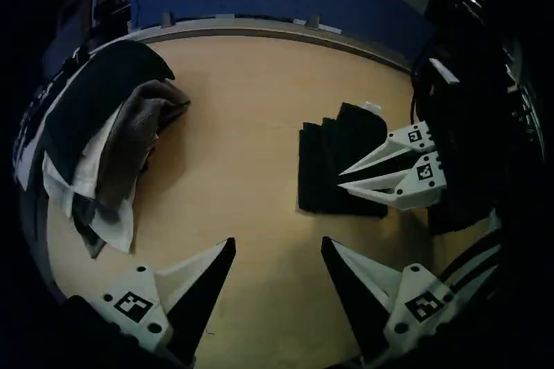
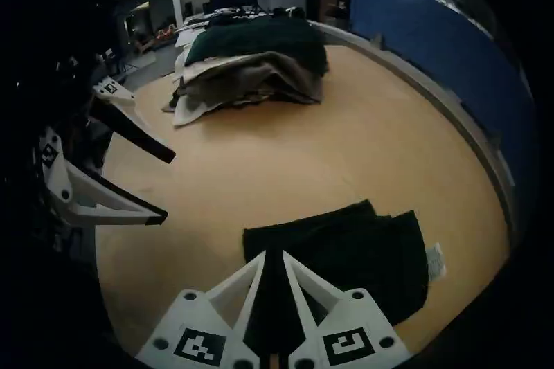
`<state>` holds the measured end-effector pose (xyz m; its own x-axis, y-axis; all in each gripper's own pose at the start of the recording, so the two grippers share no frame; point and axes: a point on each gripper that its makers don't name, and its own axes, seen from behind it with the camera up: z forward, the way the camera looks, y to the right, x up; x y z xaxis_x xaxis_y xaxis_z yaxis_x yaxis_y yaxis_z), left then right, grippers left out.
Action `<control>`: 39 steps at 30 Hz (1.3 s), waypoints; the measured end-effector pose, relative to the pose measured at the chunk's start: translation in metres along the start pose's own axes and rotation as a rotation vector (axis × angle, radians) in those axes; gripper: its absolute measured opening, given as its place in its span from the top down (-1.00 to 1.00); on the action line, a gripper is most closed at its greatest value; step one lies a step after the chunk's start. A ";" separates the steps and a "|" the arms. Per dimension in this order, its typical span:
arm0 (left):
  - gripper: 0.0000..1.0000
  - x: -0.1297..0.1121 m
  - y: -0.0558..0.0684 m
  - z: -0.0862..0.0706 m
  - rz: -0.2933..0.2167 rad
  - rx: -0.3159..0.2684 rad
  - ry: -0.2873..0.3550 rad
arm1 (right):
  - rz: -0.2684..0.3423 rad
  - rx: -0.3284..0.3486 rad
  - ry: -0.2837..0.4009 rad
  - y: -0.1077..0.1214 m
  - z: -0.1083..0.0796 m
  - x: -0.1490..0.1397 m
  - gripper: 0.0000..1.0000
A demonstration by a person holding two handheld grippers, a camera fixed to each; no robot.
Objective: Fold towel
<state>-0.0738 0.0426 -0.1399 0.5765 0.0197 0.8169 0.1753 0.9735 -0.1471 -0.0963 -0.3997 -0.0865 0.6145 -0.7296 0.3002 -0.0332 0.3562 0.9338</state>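
1. The dark towel [image 1: 325,161] lies on the desk [image 1: 263,85] as a compact, already layered rectangle, with its white tag [image 2: 435,259] poking out at one edge. It is well apart from the heap of other towels [image 1: 104,140] on the far left.

2. The right hand-held gripper [image 2: 274,255] sits at the towel's near edge with its fingers drawn almost together and only a thin slit between them. The cloth under them is dark, so I cannot tell whether they pinch any of it.

3. The left hand-held gripper [image 1: 277,244] is spread wide and holds nothing. It hovers over bare desk just beside the towel.

4. Risks from here, as I judge them:
   - A pinch that catches only the top layer would peel the stack open when lifted.
   - Lifting with one hand-held gripper alone would let the free corner sag, giving a skewed fold.
   - If the left one closes on the desk short of the edge, it could push the towel and rumple the layers.
   - Dragging it rather than lifting could slide the whole bundle toward the right desk edge.
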 end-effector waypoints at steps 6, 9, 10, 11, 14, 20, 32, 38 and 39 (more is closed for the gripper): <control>-0.84 -0.005 -0.001 0.000 -0.010 -0.001 0.001 | -0.010 0.038 -0.039 -0.014 0.019 -0.016 0.95; -0.84 -0.005 -0.002 -0.002 -0.010 0.001 0.002 | 0.011 0.042 -0.035 -0.014 0.019 -0.013 0.95; -0.84 -0.005 -0.002 -0.002 -0.011 0.001 0.002 | 0.012 0.044 -0.036 -0.013 0.018 -0.013 0.95; -0.84 -0.005 -0.002 -0.002 -0.012 0.001 0.002 | 0.013 0.046 -0.036 -0.013 0.018 -0.014 0.94; -0.84 -0.003 -0.002 -0.003 -0.013 0.001 0.005 | 0.012 0.046 -0.037 -0.013 0.017 -0.015 0.93; -0.84 -0.002 -0.002 -0.004 -0.006 0.004 0.006 | 0.009 0.034 -0.004 -0.013 0.012 -0.007 0.64; -0.84 -0.001 -0.006 -0.006 -0.015 0.014 0.013 | 0.032 -0.010 0.088 0.002 -0.026 0.010 -0.56; -0.84 0.002 -0.002 -0.007 -0.012 0.008 0.016 | 0.054 -0.059 0.099 0.018 -0.038 -0.001 -1.00; -0.84 0.002 -0.002 -0.006 -0.011 0.007 0.016 | 0.058 -0.068 0.101 0.020 -0.040 -0.002 -1.00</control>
<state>-0.0678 0.0395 -0.1416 0.5875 0.0050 0.8092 0.1762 0.9752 -0.1340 -0.0670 -0.3674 -0.0760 0.6893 -0.6453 0.3293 -0.0200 0.4373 0.8991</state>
